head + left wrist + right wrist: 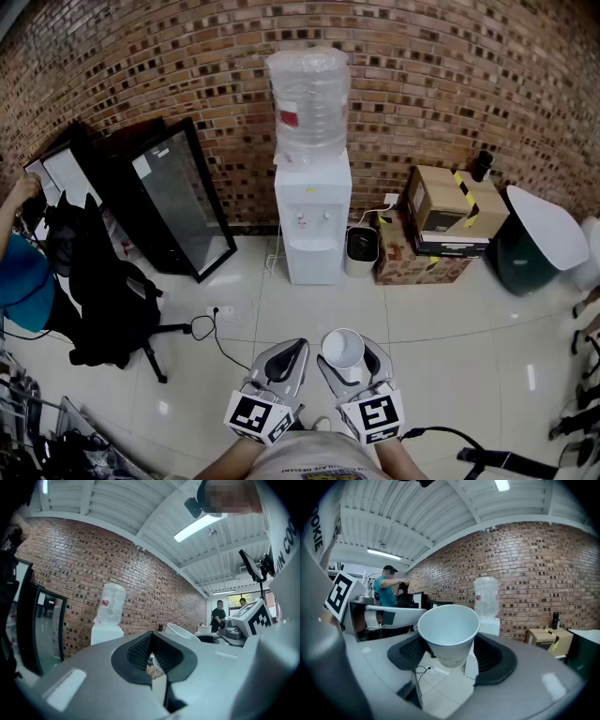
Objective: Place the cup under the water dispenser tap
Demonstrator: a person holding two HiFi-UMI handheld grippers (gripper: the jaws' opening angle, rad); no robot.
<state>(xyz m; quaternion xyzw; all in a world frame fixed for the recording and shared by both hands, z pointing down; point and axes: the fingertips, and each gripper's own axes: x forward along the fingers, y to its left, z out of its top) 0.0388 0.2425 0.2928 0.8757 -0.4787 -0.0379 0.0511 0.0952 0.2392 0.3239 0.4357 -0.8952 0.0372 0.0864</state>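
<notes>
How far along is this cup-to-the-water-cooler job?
Done: the cup is picked up, clamped upright in the right gripper. In hand: holding it, facing the water dispenser across the floor. Left: everything else, walking over and setting it under a tap. The left gripper is shut, empty.

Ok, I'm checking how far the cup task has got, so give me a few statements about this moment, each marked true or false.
1. The right gripper holds the white cup upright. True.
2. The cup stands under the water dispenser taps. False: the right gripper holds it, across the tiled floor from the dispenser.
3. The left gripper has its jaws together, nothing between them. True.
4. The dispenser has no bottle on top. False: a clear bottle sits on it.
5. Cardboard boxes stand left of the dispenser in the head view. False: the boxes stand to its right.
</notes>
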